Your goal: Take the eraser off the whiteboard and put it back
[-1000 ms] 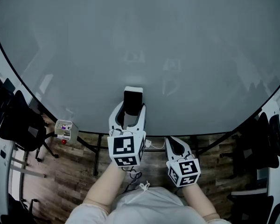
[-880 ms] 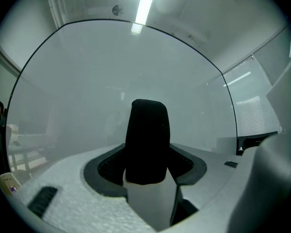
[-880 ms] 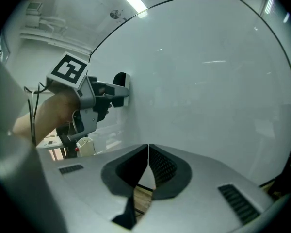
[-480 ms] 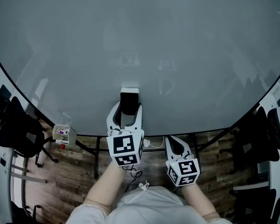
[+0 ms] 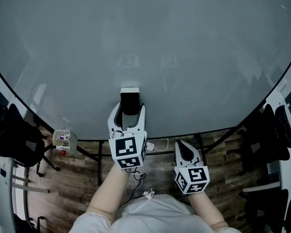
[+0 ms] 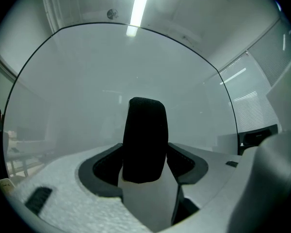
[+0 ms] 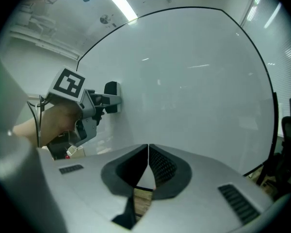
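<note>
Here the left gripper [image 5: 127,113] is clamped on the black eraser [image 5: 130,101], holding it up at the lower part of the whiteboard [image 5: 145,38]. The right gripper [image 5: 183,148] hangs below the board's edge, jaws pressed together with nothing between them.

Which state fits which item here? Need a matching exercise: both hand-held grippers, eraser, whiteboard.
Items:
1. left hand-held gripper
2. right hand-held gripper
3. eraser
4. whiteboard

States:
A. jaws together, nothing between them
B. black, gripped between two jaws
C. blank surface ahead of both grippers
D. jaws closed on a thing

Pairs: 1-D, 2-A, 3-B, 4-C.
</note>
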Available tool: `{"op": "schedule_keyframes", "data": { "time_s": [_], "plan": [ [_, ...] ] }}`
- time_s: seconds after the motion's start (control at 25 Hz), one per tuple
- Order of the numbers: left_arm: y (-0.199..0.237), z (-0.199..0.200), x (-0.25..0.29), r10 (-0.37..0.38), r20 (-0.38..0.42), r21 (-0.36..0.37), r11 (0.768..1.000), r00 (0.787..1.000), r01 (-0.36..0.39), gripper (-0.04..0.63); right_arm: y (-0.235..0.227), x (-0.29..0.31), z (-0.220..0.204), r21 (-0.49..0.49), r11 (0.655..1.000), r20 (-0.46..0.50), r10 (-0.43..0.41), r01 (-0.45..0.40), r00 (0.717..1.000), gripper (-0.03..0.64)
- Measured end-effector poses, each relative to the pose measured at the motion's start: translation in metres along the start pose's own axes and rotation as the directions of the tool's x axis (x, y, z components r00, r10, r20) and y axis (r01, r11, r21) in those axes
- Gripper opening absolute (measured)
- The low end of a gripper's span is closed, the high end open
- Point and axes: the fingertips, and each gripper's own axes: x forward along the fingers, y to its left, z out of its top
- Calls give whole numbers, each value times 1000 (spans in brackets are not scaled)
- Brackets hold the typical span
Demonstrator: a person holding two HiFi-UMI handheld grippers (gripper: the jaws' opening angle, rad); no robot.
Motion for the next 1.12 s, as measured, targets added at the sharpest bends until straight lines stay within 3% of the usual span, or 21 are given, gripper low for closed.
{"op": "schedule_keyframes", "data": {
  "time_s": [0.48,0.72,0.88,1.12],
  "plan": [
    [-12,-26,-54,-24,-37,-29,999,999,23,269,9,-17,-13,10,1000,-12,16,-16,1000,29],
    [-31,-55,-83,-35,-86,11,999,996,36,68,18,-16,-9,-10,999,3,39,-39,999,29],
    [-45,-72,-100,-70,-122,-2,998,990,70,27,26,-17,-15,-9,998,-15,67,-67,998,29],
    [-60,-102,-124,-75,-215,-66,996,974,62,17,35,-19,-20,-22,994,-35,105,-106,994,29]
  ]
}}
